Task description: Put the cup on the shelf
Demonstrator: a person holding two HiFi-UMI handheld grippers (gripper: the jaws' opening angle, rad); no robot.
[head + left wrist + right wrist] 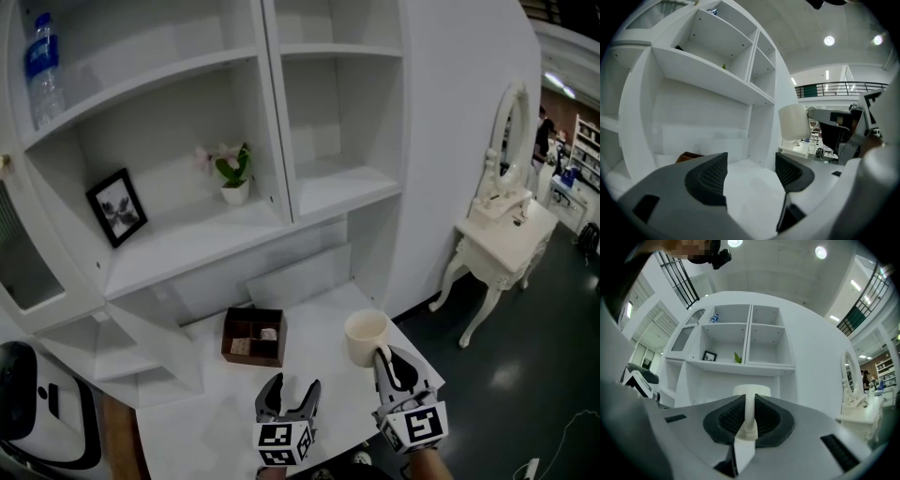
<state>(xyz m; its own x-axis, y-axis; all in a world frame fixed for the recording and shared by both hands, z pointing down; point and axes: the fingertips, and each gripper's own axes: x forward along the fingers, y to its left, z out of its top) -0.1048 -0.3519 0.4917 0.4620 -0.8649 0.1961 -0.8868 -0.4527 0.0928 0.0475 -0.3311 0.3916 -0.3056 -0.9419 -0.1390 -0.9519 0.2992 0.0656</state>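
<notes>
A cream cup (366,337) hangs above the white tabletop (309,309), held by its handle. My right gripper (382,358) is shut on that handle; in the right gripper view the handle (750,416) stands pinched between the dark pads, with the cup's rim (752,390) just beyond. My left gripper (289,397) is open with nothing between its jaws, to the left of the cup. The left gripper view shows the cup (793,122) in the air at the right, in front of the white shelf unit (712,70). The shelf unit (281,150) stands ahead of both grippers.
On the shelf's middle level stand a black picture frame (117,207) and a small potted plant (233,173); a water bottle (42,70) is on the level above. A brown compartment box (254,337) sits on the tabletop. A white dressing table with mirror (502,230) stands at the right.
</notes>
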